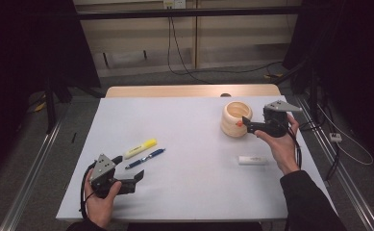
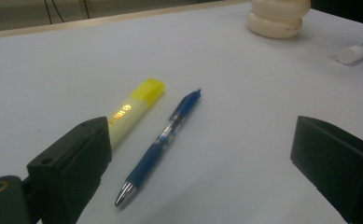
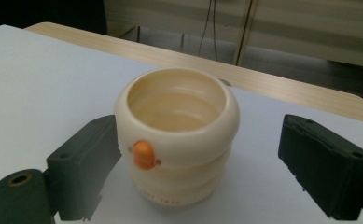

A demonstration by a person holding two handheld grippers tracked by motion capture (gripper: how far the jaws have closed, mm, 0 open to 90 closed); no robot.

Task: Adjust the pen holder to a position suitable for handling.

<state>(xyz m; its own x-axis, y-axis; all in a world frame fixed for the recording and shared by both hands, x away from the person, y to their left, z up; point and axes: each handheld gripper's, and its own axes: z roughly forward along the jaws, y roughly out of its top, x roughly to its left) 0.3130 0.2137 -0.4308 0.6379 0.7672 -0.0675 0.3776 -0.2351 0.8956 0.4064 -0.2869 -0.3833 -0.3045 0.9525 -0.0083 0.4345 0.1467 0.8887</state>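
A cream ribbed cup with an orange knob on its side stands at the table's far right. My right gripper is held just to its right, jaws open. In the right gripper view the cup sits empty between the spread jaws of that gripper, with a clear gap on the right side. A yellow highlighter and a blue pen lie side by side at the near left. My left gripper rests just in front of them, open and empty; its view shows the pen and highlighter between the wide jaws.
A small white oblong object lies on the white table near the right forearm, also seen far right in the left gripper view. A wooden strip runs along the table's far edge. Cables and dark stands surround the table.
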